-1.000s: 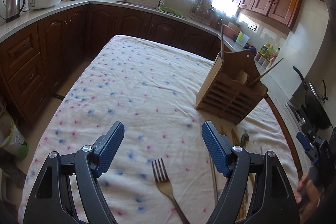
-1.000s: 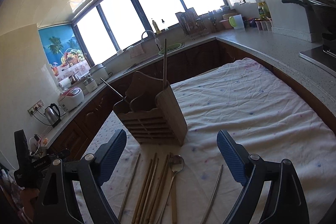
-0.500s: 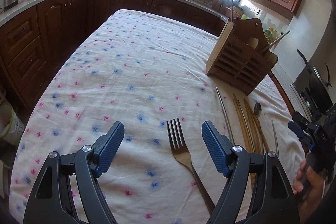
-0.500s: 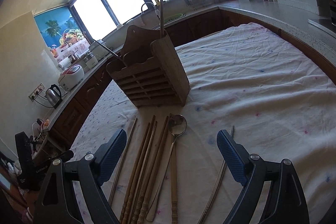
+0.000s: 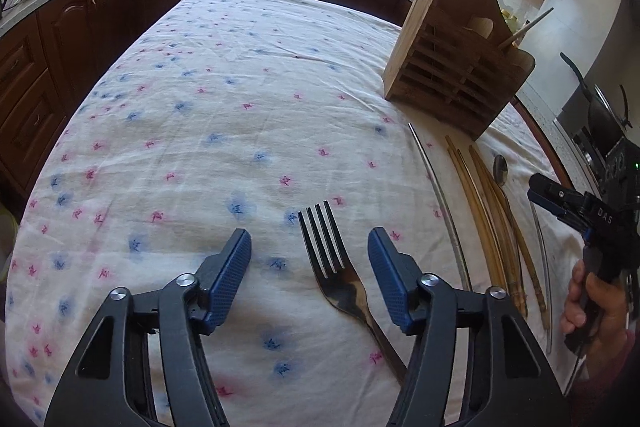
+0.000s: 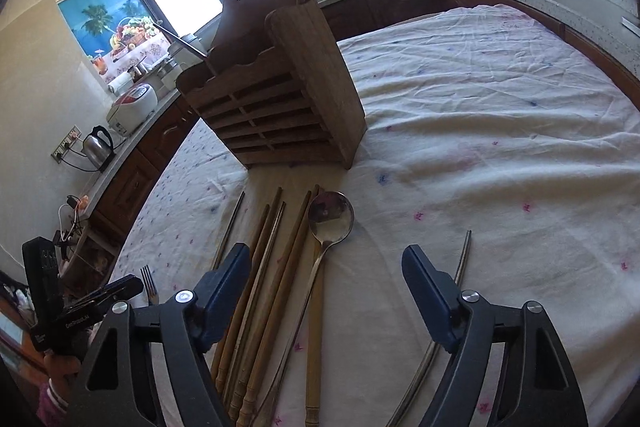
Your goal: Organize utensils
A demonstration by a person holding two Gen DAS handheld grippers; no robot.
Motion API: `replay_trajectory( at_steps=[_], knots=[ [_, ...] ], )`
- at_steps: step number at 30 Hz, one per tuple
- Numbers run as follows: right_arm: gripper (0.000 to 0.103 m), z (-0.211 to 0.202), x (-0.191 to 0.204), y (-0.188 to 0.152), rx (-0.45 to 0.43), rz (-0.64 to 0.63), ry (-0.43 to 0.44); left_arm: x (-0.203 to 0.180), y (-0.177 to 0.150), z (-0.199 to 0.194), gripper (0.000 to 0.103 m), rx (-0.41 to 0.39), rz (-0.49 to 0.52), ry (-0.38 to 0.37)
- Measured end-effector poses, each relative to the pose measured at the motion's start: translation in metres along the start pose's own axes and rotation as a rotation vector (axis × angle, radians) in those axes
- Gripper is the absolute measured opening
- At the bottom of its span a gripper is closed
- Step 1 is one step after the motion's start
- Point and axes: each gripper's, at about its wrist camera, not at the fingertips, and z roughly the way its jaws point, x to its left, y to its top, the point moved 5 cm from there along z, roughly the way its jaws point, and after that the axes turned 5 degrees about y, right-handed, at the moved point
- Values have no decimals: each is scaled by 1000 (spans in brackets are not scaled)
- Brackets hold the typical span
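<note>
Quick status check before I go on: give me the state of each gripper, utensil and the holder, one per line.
left gripper: open, fork between its fingers, not gripped
right gripper: open, above the spoon handle
fork: flat on the cloth
spoon: flat, bowl up
wooden chopsticks: lying side by side
metal chopstick: lying apart, on the right
utensil holder: upright, two utensils standing in it

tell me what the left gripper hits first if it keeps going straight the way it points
Most likely the fork: its tines lie on the cloth between the open jaws of the left gripper, just ahead. How high the gripper is above it is unclear.
</note>
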Motion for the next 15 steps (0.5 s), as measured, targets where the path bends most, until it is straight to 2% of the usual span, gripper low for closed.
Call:
replay_trajectory(
  at_steps=[3,8,9,11,12,13,14,15],
  knots=[
    [72,14,-2,5,36,-17,-8,-5,2,3,51,-6,39,4],
    [64,35,-8,14,83,-43,-10,-7,7,9,21,7,51,-13],
    [60,37,-8,16,79,-52,-10,-7,7,10,20,11,48,-26],
    [38,41,-9,19,88,-66,-17,-6,8,10,18,13,38,-42],
    [15,43,-10,19,93,-69,-25,-6,8,10,17,13,35,-47],
    [7,42,-12,20,89,-65,-29,-6,8,10,15,12,30,-53],
    [3,41,-13,21,83,-60,-27,-6,8,9,8,13,27,-61],
    [3,38,-13,21,77,-57,-23,-6,7,9,3,16,26,-65]
  ],
)
